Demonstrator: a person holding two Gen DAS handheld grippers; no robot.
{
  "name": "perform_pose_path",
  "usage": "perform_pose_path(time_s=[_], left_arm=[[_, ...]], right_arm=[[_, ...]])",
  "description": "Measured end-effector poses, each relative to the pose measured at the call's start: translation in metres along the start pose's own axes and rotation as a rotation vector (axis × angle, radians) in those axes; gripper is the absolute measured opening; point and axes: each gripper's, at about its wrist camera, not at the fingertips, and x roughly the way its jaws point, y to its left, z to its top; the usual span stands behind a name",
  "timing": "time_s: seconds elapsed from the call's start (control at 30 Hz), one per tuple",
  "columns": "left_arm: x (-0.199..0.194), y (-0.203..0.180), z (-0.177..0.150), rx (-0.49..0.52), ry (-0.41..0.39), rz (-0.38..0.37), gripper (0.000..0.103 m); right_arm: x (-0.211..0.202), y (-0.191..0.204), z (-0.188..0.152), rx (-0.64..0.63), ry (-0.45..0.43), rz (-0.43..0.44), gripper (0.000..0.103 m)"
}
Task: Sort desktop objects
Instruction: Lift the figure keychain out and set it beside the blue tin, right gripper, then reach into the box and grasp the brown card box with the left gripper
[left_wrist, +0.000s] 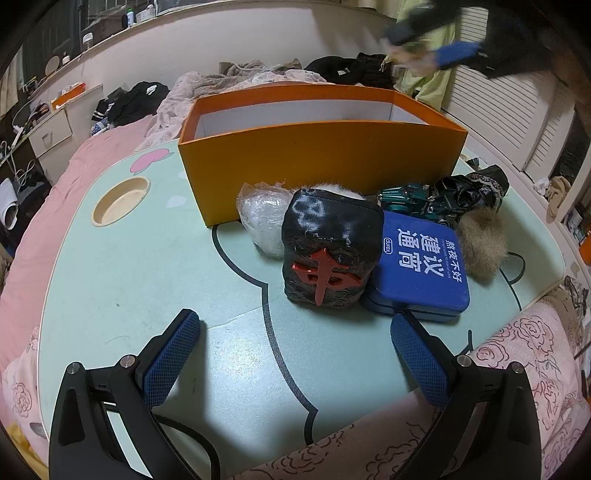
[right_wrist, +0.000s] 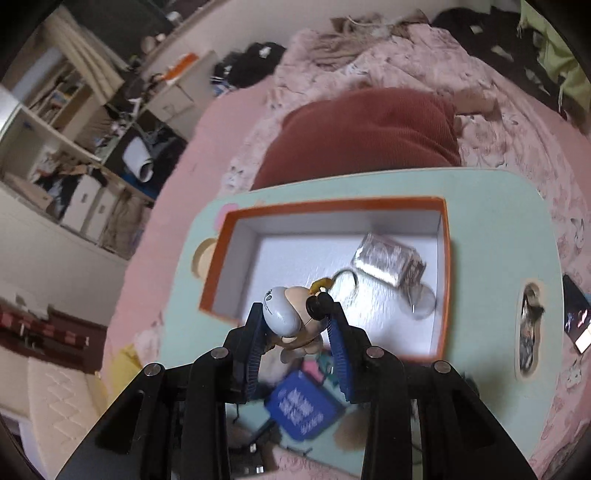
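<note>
Bed table | orange box behind | mahjong pillow, blue case in front

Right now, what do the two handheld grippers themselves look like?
Both match. The left gripper has black angular arms with silver round pivot bolts, blue mesh-textured pads and a black cable beneath. The right gripper shows the same black frame, silver bolts and ridged blue pads.

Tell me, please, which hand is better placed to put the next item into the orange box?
Right: the right gripper already grips the small figurine above the orange box; the left gripper is open and empty.
</note>
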Motion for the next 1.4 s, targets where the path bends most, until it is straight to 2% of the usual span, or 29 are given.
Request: perform_pose_path(time_s=[0.07, 0.2, 0.27, 0.3, 0.33, 0.4, 0.43, 0.53, 0.67, 0.77, 0.83, 0.9, 1.4], left_arm=[[0.000, 0.000, 0.000, 0.000, 0.000, 0.000, 0.103], [0.000, 0.000, 0.000, 0.000, 0.000, 0.000, 0.103], [0.000, 0.001, 0.000, 0.000, 0.000, 0.000, 0.103], [0.000, 0.000, -0.001, 0.000, 0.000, 0.000, 0.103], [0.000, 0.001, 0.000, 0.000, 0.000, -0.001, 0.103], [0.000, 0.000, -0.001, 0.001, -0.001, -0.001, 0.103], [0.000, 0.000, -0.001, 0.001, -0.001, -0.001, 0.103], [0.000, 0.001, -0.001, 0.001, -0.001, -0.001, 0.103], [0.000, 0.001, -0.001, 0.001, 0.000, -0.002, 0.103], [0.000, 0.001, -0.001, 0.001, 0.000, -0.001, 0.103], [0.000, 0.001, -0.001, 0.003, -0.001, 0.001, 0.103], [0.000, 0.001, -0.001, 0.002, 0.002, -0.001, 0.103], [-0.001, 0.001, -0.001, 0.003, 0.001, -0.001, 0.103]], right_arm=[[-0.001, -0.005, -0.016, -0.006, 0.017, 0.016, 0.033], [0.016, -0.012, -0.037, -0.020, 0.067, -0.012, 0.035], [0.017, -0.019, -0.045, -0.013, 0.037, 0.031, 0.037], [0.014, -0.022, -0.049, -0.004, 0.009, 0.057, 0.041], [0.010, -0.025, -0.053, 0.006, -0.024, 0.077, 0.051], [-0.002, -0.034, -0.066, 0.017, -0.119, 0.073, 0.064], [-0.007, -0.036, -0.075, 0.016, -0.159, 0.047, 0.065], [-0.014, -0.038, -0.117, -0.025, -0.266, -0.132, 0.065], [0.001, -0.036, -0.159, -0.135, -0.293, -0.363, 0.065], [0.024, -0.037, -0.170, -0.195, -0.257, -0.443, 0.068], [0.032, -0.037, -0.177, -0.227, -0.330, -0.476, 0.094], [0.036, -0.042, -0.176, -0.235, -0.328, -0.432, 0.103], [0.036, -0.045, -0.176, -0.242, -0.336, -0.423, 0.103]])
